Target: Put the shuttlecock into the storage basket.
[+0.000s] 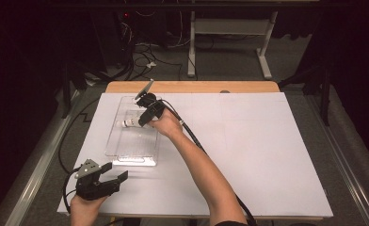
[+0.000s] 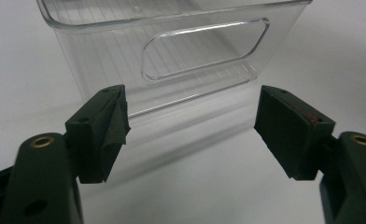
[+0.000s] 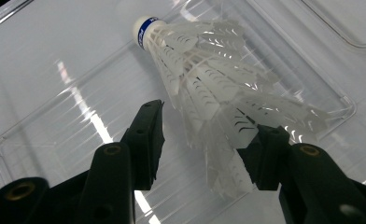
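A white feathered shuttlecock [image 3: 204, 74] with a blue band on its cork lies inside a clear plastic bin [image 3: 45, 102], cork pointing away from me. My right gripper [image 3: 209, 126] is open around its feather skirt: one pad stands clear and the other rests against the feathers. From above, the shuttlecock [image 1: 127, 124] lies in the far half of the bin [image 1: 111, 139], under the right gripper [image 1: 141, 122]. My left gripper [image 1: 112, 176] rests open on the table by the bin's near end. Its jaws [image 2: 190, 112] hold nothing and face the bin's handle cutout [image 2: 204, 49].
The bin stands on a white sheet [image 1: 258, 150] over a wooden table [image 1: 196, 86]. The right gripper's black cable [image 1: 194, 139] runs along the forearm. Open white surface stretches to the right of the bin. Beyond the far edge are floor cables and table legs.
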Action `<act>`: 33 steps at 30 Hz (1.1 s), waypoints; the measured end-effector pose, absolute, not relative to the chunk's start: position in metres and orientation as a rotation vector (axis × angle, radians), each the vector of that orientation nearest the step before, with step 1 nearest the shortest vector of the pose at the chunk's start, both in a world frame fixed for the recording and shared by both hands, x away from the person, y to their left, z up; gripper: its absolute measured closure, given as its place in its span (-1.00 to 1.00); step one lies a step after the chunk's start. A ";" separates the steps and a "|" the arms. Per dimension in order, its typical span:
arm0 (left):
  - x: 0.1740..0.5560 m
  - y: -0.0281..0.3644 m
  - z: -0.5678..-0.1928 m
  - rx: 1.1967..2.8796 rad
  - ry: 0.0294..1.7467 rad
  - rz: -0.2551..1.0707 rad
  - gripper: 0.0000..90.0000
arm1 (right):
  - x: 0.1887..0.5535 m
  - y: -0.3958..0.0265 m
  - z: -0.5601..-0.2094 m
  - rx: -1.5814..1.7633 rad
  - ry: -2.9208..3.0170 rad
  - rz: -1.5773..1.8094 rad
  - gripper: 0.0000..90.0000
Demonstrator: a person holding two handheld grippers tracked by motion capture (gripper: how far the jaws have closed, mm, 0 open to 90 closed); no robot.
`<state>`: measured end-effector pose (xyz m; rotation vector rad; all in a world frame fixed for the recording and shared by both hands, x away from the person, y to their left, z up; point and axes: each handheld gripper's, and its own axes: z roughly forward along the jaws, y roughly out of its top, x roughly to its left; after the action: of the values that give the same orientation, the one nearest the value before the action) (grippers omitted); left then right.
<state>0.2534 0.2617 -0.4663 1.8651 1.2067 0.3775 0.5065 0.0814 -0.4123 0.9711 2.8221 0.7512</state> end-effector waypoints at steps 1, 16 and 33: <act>0.253 0.262 -0.466 1.865 1.207 0.377 -0.40 | 0.507 0.081 -0.413 0.966 2.825 0.751 0.18; 0.254 0.261 -0.467 1.865 1.205 0.375 -0.40 | 0.503 0.067 -0.410 1.002 2.818 0.765 0.21; 0.254 0.261 -0.467 1.866 1.206 0.371 -0.40 | 0.497 0.052 -0.393 1.006 2.792 0.814 0.37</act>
<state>0.2541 0.2609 -0.4668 1.8662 1.2057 0.3713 0.4965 0.0522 -0.3929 1.0055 2.7918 0.8145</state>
